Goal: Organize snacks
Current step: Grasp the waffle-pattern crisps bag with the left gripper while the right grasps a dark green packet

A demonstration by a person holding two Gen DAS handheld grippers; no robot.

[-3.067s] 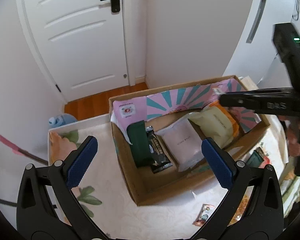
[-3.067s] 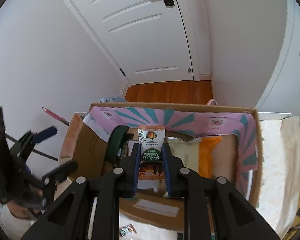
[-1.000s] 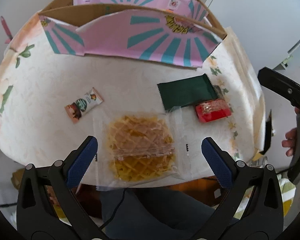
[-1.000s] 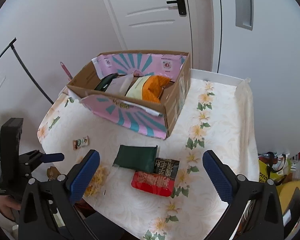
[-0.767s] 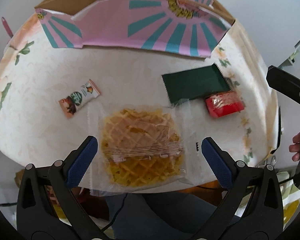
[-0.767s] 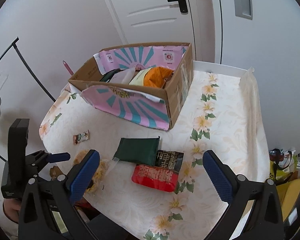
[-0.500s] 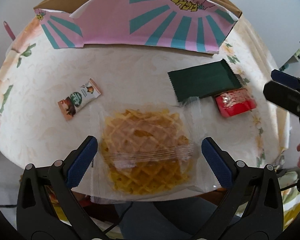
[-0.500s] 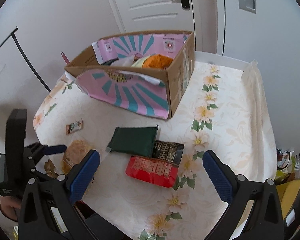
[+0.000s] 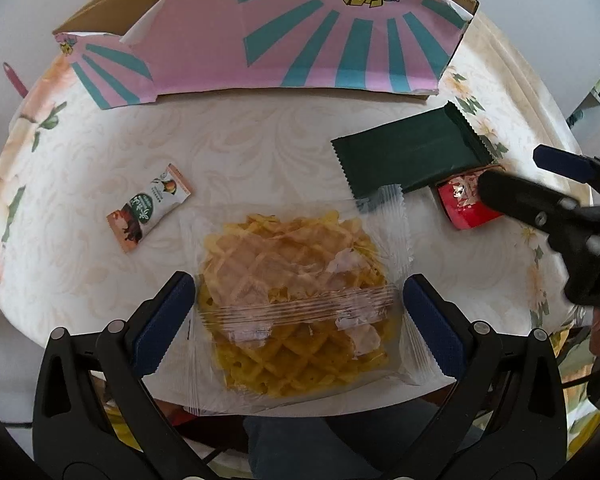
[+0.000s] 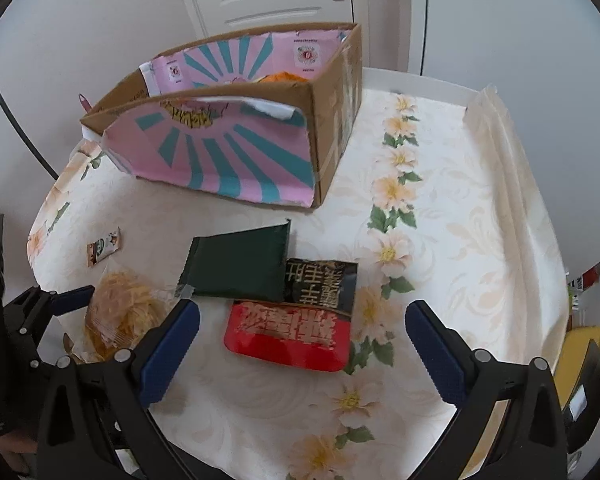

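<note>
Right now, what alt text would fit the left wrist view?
The open left gripper straddles a clear bag of waffle crisps at the table's near edge. Beyond lie a small sachet, a green packet, a red packet partly behind the right gripper, and a pink box.

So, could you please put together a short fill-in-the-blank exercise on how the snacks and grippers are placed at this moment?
1. The left gripper is open around the clear pack of ____.
2. The dark green packet partly overlaps the ____ and black packet.
3. The small sachet lies ____ the cardboard box, on the tablecloth.
4. The right gripper is ____ and holds nothing.

Missing words: waffles; red; outside; open
</note>
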